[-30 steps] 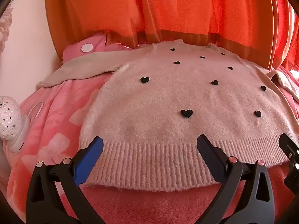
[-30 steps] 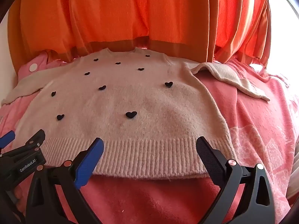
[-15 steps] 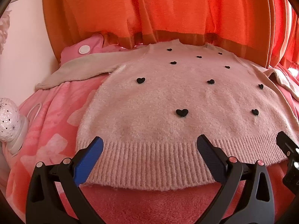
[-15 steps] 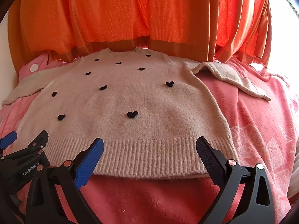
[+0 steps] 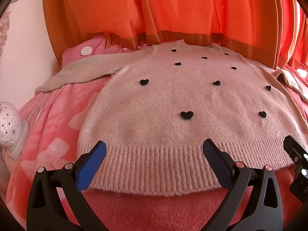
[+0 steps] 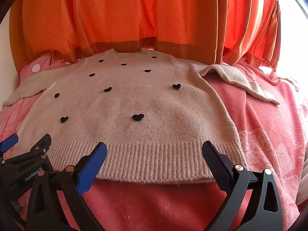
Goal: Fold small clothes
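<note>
A small pale pink knitted sweater point(image 5: 173, 104) with black hearts lies flat, front up, on a pink blanket, both sleeves spread out; it also shows in the right wrist view point(image 6: 134, 100). Its ribbed hem point(image 5: 154, 165) faces me. My left gripper point(image 5: 154, 152) is open and empty, its fingers over the left half of the hem. My right gripper point(image 6: 154, 152) is open and empty over the right half of the hem point(image 6: 154, 159). Each gripper shows at the edge of the other's view.
An orange curtain point(image 5: 173, 9) hangs right behind the sweater. The pink blanket point(image 6: 259, 134) covers the surface around it. A white perforated lamp point(image 5: 9, 127) stands at the left edge. A pink cushion with a white button point(image 5: 86, 50) lies at the back left.
Both grippers have shifted slightly, the left one a little to the right along the hem. The sweater has not moved and both grippers stay open.
</note>
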`<state>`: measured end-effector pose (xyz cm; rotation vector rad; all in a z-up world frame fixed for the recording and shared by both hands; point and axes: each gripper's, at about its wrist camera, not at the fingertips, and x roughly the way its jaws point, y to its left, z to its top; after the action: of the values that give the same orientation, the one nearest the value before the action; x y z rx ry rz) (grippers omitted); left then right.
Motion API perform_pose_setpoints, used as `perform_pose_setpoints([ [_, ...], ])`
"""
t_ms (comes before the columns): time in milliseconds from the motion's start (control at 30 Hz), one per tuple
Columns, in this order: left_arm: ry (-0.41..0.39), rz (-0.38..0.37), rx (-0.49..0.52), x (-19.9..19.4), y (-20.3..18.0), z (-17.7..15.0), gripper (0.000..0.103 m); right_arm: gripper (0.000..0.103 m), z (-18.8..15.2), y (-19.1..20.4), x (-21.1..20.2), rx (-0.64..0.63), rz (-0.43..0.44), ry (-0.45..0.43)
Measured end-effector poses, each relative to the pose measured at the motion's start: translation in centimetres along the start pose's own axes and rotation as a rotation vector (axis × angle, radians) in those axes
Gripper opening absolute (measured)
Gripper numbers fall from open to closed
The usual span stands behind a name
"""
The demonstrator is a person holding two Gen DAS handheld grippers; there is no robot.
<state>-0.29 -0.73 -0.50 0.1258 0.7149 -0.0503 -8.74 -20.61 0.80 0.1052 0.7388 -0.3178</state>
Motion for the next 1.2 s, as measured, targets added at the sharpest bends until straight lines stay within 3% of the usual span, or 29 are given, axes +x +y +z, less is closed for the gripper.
perform_pose_setpoints([
  [1200, -0.001, -0.009, 0.011, -0.05, -0.62, -0.12, 0.098, 0.098, -0.02, 0.61, -0.08, -0.015, 0.010, 0.001],
])
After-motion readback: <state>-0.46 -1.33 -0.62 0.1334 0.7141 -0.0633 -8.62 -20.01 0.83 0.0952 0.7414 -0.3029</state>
